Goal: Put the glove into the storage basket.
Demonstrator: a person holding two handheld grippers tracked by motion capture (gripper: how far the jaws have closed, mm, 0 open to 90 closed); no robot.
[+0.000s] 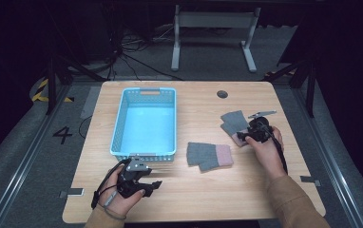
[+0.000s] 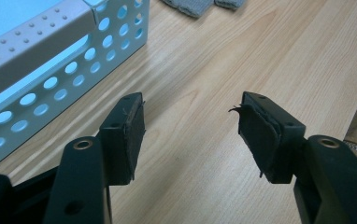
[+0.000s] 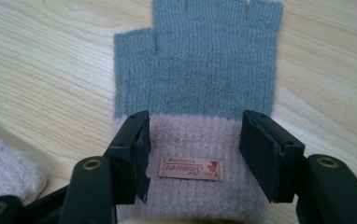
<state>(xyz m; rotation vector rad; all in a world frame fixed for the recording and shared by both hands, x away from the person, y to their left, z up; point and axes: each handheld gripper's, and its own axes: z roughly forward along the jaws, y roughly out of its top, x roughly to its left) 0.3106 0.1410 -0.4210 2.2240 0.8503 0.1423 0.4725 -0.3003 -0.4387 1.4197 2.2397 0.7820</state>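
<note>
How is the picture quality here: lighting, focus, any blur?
High view: soft and low in detail, table lit, the floor around it dark. Left gripper view: pads fairly sharp, basket pale and slightly washed out, soft sheen on the wood. Right gripper view: glove knit and label crisp, even light, the nearest jaw parts soft.

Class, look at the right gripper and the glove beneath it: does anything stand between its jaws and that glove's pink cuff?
Nothing visible does. The right gripper has its jaws open on either side of the pink cuff of the glove, which lies flat on the table. The other glove lies apart, nearer the basket.
</note>
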